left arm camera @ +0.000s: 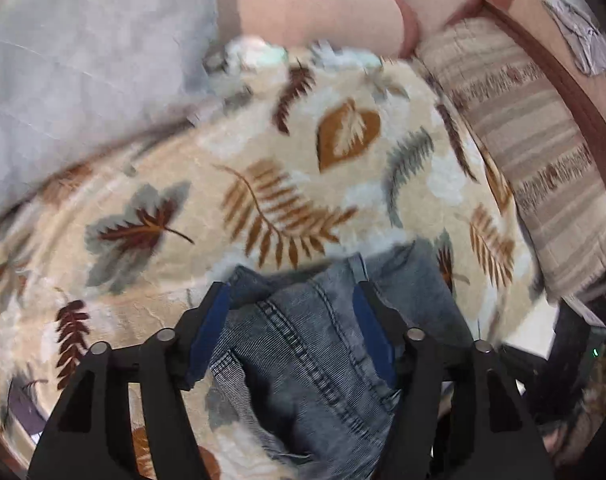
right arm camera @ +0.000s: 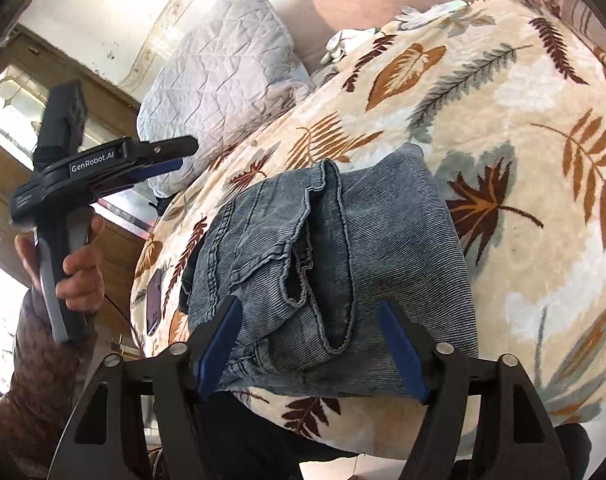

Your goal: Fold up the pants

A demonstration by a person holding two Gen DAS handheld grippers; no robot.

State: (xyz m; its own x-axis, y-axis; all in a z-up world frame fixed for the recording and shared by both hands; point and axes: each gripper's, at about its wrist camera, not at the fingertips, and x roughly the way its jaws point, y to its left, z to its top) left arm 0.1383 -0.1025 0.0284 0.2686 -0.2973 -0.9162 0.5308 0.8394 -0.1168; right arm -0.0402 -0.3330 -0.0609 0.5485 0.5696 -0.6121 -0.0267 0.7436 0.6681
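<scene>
You had the pants (right arm camera: 335, 272) lying folded into a compact bundle on the leaf-patterned blanket (right arm camera: 523, 92), at about the centre of the right wrist view and at 6 o'clock in the left wrist view. The denim showed its seams and waistband on top, and the bundle rested flat on the blanket.

Your right gripper (right arm camera: 311, 344) stood over the near edge of the bundle, at 6 o'clock in its own view. Its jaws were released: the blue pads (right arm camera: 219, 344) were apart on both sides of the denim and did not press it.

Your left gripper (left arm camera: 291, 332) also had released jaws, with the pants (left arm camera: 315, 360) visible under the gap and no cloth pinched. In the right wrist view the left gripper (right arm camera: 159, 156) was lifted off the bed, at 9 o'clock, held by your left hand (right arm camera: 79, 276).

A quilted grey pillow (right arm camera: 223, 68) lay at 11 o'clock of the pants, beside the blanket.
</scene>
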